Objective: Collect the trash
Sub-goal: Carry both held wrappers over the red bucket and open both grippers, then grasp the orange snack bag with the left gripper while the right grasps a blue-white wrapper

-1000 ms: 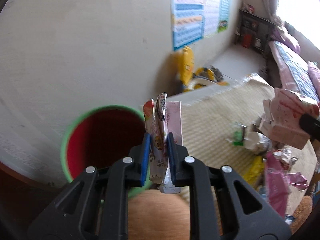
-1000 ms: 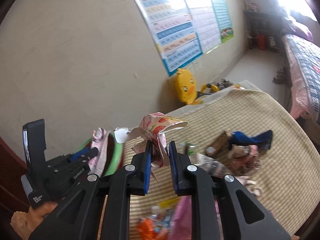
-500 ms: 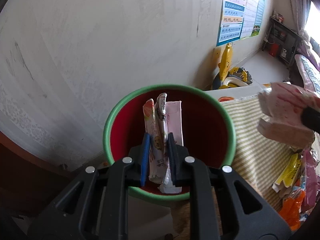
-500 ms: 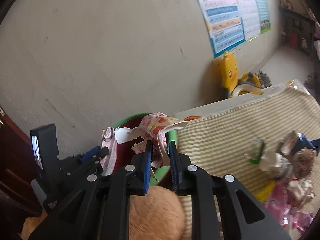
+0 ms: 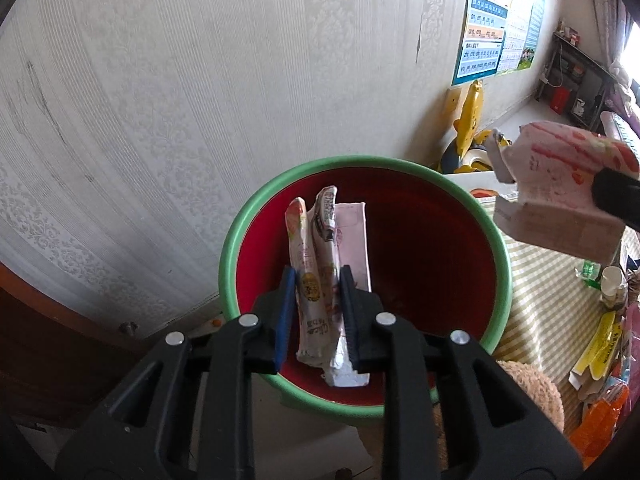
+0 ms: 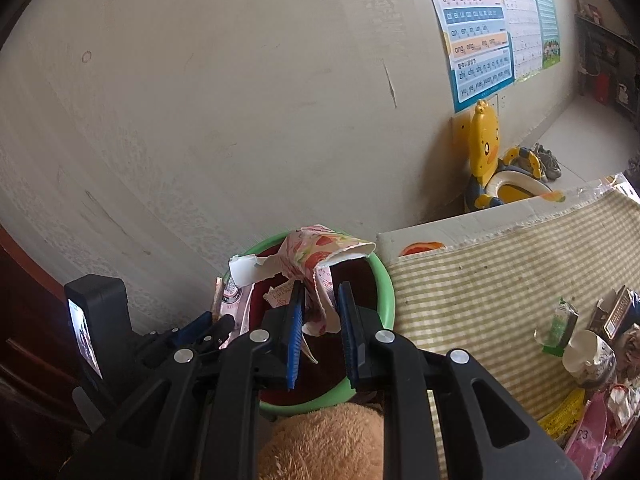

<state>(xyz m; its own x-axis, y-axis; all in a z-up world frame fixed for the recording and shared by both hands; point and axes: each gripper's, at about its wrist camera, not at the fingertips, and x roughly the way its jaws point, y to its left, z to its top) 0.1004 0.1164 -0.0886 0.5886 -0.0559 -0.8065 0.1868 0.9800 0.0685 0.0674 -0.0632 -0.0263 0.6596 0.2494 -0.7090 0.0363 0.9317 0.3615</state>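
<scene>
1. Wrappers [image 5: 318, 280] are seen between the blue pads of the left gripper [image 5: 316, 312]: several flat, creased snack packets, pale pink and white with printed labels, standing upright in a bundle above the mouth of the bin [image 5: 498, 256]. The left jaws have just been opening slightly, though the bundle is not yet dropped; the pads are at its sides.
2. A torn carton [image 6: 316, 264], pink with red strawberry prints and a ragged white edge, is gripped by the right gripper [image 6: 320, 320], whose jaws are closed on it over the bin's rim.
3. The bin is red inside with a green rim and is set against the wall, just beside a table covered by a striped cloth [image 6: 480, 280].
4. More litter [image 6: 588, 356] is left lying on the cloth.
</scene>
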